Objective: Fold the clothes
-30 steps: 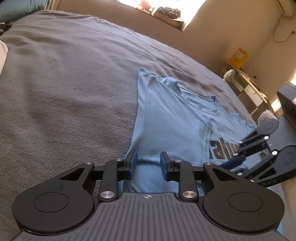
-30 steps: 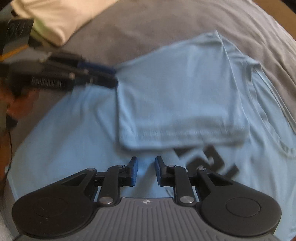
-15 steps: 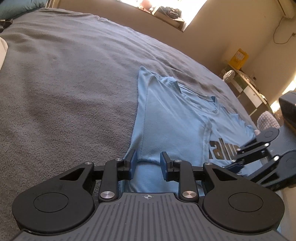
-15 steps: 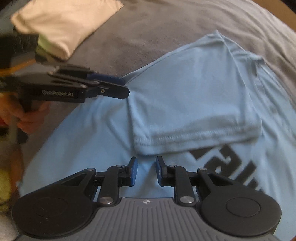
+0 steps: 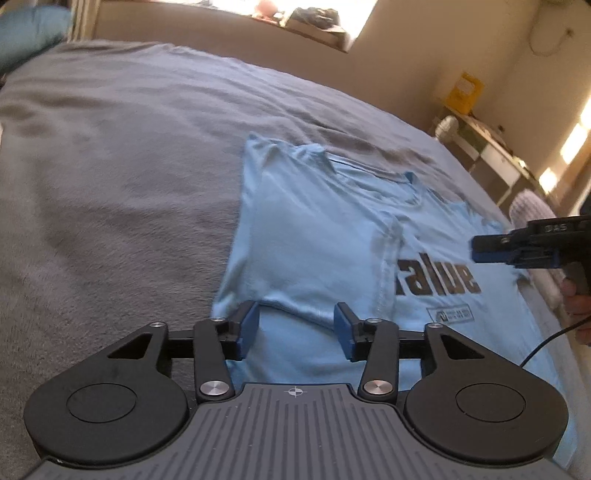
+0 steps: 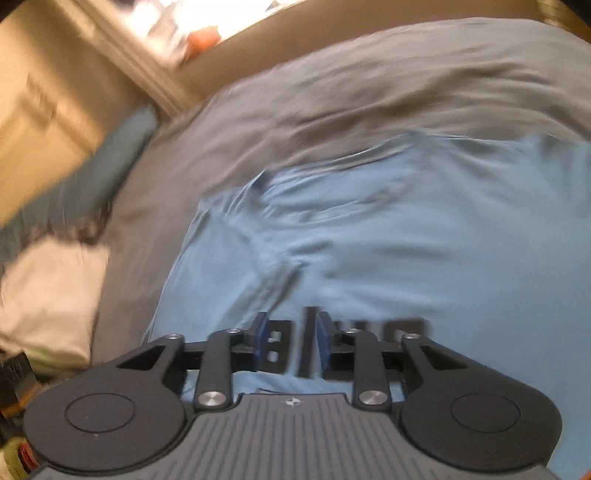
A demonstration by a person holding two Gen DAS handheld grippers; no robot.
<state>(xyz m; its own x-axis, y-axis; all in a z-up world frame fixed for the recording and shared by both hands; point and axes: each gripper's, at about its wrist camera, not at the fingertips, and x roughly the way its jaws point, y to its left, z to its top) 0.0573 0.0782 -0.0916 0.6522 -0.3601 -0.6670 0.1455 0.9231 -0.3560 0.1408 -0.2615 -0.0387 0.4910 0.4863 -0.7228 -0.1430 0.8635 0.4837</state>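
Note:
A light blue T-shirt (image 5: 325,236) with dark lettering lies flat on the grey bed cover (image 5: 110,177), its left sleeve folded in over the chest. My left gripper (image 5: 295,325) is open and empty, low over the folded sleeve's lower edge. My right gripper (image 6: 290,332) is open and empty, hovering over the shirt's lettering (image 6: 280,343); its view is blurred. It also shows at the right of the left wrist view (image 5: 476,251), above the shirt's right side.
A folded cream garment (image 6: 48,295) lies on the bed's left side. A blue pillow (image 6: 110,162) sits by the wall. A window sill (image 5: 306,22) runs behind the bed. Shelves with a yellow box (image 5: 461,92) stand at the far right.
My left gripper has opened wider and stayed by the sleeve edge. My right gripper has swung quickly, turning its view from the folded sleeve toward the pillow and window; it has also opened wider.

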